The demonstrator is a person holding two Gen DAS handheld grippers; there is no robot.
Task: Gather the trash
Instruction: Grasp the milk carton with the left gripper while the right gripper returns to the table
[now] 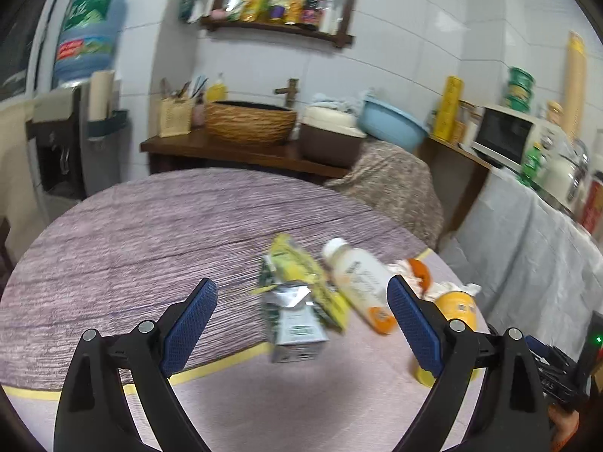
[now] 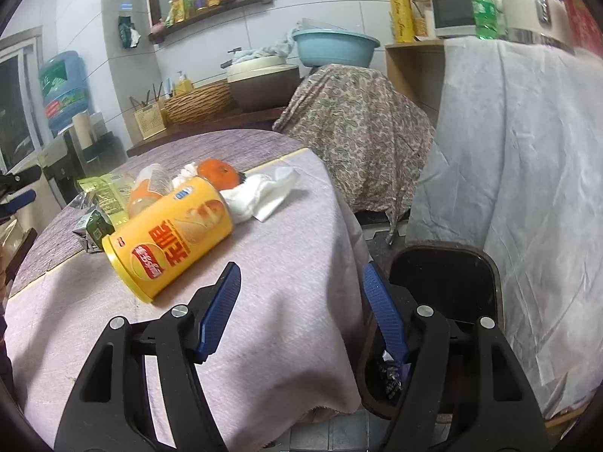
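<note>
Ahead of left gripper, milk carton, jaws apart, empty

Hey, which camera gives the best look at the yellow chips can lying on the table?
The right wrist view. The yellow chips can lies on its side there, whole and sharp, with its end rim and label facing the camera. In the left wrist view only part of the can shows, hidden behind a blue claw finger.

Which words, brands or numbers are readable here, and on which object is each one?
Yellow chip can: large red Asian characters and a red oval logo, wording not legible.
Yellow roll: script lettering, too small.
Water jug, white bottle, carton: labels blurred.
</note>
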